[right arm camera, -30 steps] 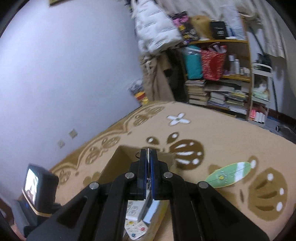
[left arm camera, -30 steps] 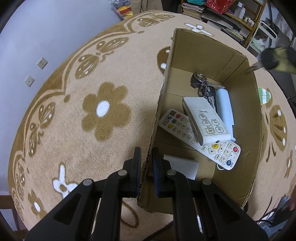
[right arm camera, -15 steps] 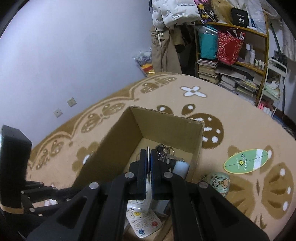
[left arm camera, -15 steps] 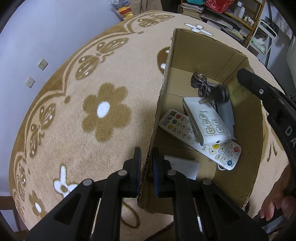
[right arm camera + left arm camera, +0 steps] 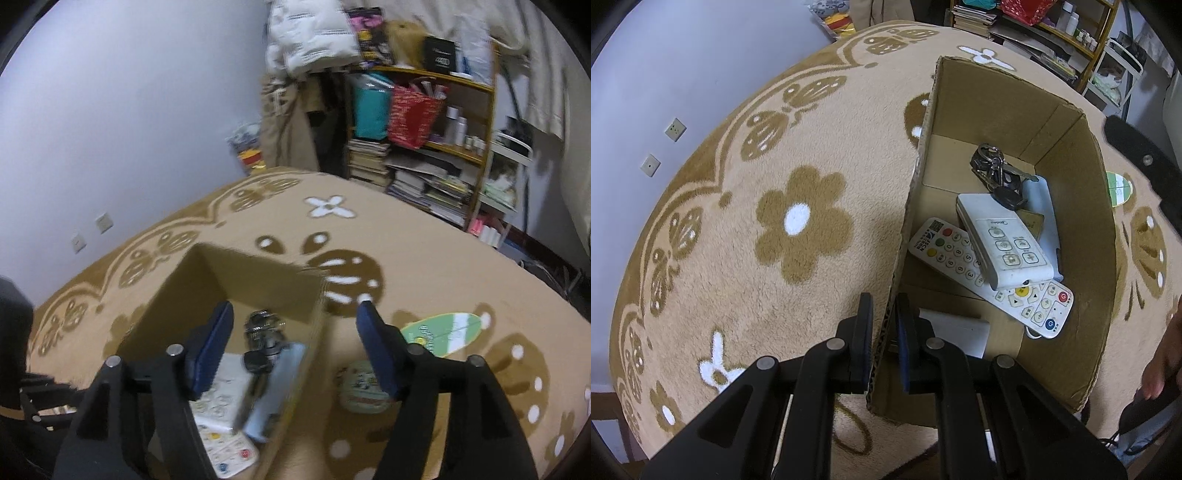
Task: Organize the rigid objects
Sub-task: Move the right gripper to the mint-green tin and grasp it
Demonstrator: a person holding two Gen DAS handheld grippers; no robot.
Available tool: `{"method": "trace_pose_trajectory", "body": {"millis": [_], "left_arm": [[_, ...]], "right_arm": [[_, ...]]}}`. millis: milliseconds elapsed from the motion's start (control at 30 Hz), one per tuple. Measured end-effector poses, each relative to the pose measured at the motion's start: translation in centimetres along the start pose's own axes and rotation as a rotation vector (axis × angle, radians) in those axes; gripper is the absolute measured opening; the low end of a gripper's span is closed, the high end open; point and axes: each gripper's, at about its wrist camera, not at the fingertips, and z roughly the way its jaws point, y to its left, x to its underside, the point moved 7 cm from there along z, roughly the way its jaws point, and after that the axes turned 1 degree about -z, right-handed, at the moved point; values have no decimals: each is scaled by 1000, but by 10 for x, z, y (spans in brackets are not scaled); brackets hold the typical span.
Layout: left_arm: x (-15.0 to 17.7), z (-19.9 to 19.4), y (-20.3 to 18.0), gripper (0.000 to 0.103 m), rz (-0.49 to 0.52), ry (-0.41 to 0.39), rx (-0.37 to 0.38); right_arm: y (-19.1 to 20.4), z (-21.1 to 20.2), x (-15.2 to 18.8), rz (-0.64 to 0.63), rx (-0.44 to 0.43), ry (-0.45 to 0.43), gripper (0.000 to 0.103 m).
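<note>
Left wrist view had the left gripper (image 5: 884, 343) clamped on the near wall of the cardboard box (image 5: 1008, 99), fingers (image 5: 862, 332) pinching the corrugated edge and steadying the box on the carpet (image 5: 746, 266). Inside lay a white remote with coloured buttons (image 5: 1030, 295), a second, blockier white remote (image 5: 1004, 240) stacked across it, a pale blue case (image 5: 1043, 206) beneath, and a bunch of keys (image 5: 995, 173) resting at the far end, partly on the case. A white card (image 5: 955, 328) sat flat in the near corner.

Over on the right wrist view, the right gripper (image 5: 295, 347) hovered above the box with its fingers (image 5: 214, 347) opening wide, nothing between them, the keys lying free below. So the drop into the box looked done, and this was the release step.

Next call, by my reading: lift clear of the far wall and go for what was left outside. A round patterned tin (image 5: 364, 384) and a green oval tag (image 5: 443, 332) sat on the carpet just beside the box, the tin nearest. The right view was blurred, so the tin's exact shape was hard to tell.

The surface was a plush beige carpet with brown flowers and butterflies. Behind it stood a plain pale wall with two sockets (image 5: 663, 146) and a crowded shelf (image 5: 443, 147) of books, bags and bottles.
</note>
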Motion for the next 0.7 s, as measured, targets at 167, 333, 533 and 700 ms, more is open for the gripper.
{"method": "trace_pose_trajectory", "body": {"millis": [167,333,533,700], "left_arm": [[0,0,0,13,-1,0,-2],[0,0,0,13,5,1,-8],[0,0,0,13,7,1,-14],[-1,0,-1,13,6,3,-11]], "right_arm": [[-40,-3,-1,97,60,-29,103],[-78,10,13,198,102,19,103],[-97,34,38,254,101,97,103],[-91,51,55,244,87,152,103]]}}
